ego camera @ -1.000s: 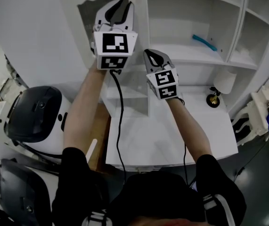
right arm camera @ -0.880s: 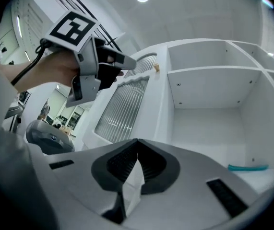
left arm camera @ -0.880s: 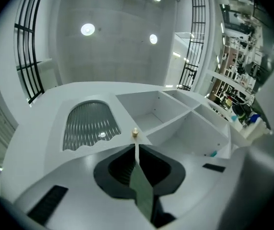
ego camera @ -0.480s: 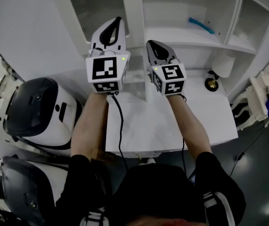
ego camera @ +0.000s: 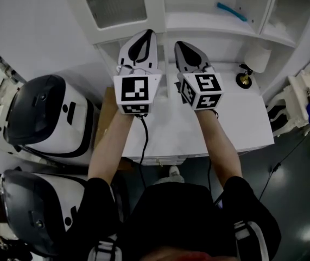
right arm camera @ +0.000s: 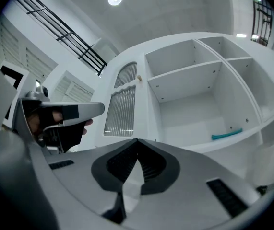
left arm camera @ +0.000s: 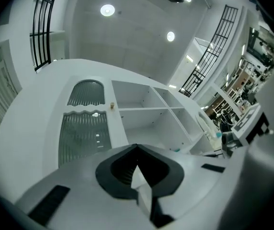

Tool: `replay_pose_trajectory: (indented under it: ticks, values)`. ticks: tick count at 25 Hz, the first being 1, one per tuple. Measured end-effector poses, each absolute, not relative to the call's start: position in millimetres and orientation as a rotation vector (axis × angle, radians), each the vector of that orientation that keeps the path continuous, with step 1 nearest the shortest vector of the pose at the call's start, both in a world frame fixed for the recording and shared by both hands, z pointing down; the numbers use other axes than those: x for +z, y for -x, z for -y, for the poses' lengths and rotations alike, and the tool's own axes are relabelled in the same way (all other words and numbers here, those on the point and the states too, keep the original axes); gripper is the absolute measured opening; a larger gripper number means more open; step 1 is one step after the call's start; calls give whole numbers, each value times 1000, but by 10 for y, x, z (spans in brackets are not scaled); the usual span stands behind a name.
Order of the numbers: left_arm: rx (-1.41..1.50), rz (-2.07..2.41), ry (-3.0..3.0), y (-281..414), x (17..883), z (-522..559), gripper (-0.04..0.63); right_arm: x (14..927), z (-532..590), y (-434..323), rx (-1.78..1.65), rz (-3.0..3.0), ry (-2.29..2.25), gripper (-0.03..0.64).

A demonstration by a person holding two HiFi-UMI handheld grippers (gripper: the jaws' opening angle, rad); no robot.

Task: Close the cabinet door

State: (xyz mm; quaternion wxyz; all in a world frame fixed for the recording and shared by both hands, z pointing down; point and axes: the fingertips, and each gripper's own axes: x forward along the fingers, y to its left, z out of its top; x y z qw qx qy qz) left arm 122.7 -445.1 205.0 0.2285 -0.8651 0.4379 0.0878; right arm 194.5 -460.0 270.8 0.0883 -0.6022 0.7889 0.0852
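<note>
The white cabinet door (ego camera: 114, 4) with ribbed glass panels sits flush in the cabinet front. Its small brass knob (left arm camera: 112, 106) is on the door's right edge. The door (right arm camera: 122, 104) also shows in the right gripper view, beside the open shelves (right arm camera: 189, 104). My left gripper (ego camera: 146, 32) is shut and empty, held below the door and apart from it. Its jaws meet at a point (left arm camera: 137, 146). My right gripper (ego camera: 178, 43) is right beside it, also shut (right arm camera: 137, 141) with nothing in it. Both point up at the cabinet.
A teal object (ego camera: 232, 11) lies on an open shelf. A white lamp (ego camera: 255, 58) and a small brass piece (ego camera: 244, 79) stand on the white table (ego camera: 241, 129). Black-and-white machines (ego camera: 46, 124) crowd the left side.
The left gripper has come off the door, shut its jaws and dropped down toward the table. The right gripper has drawn level beside it. The view has shifted downward.
</note>
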Motion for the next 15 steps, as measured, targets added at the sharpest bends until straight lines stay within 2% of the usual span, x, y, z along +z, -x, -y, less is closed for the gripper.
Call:
replay_pose_trajectory:
  ticks: [15]
  values:
    - [225, -1323, 2508, -993, 2844, 3738, 11, 3120, 3667, -1801, 185, -2329, 1841, 18]
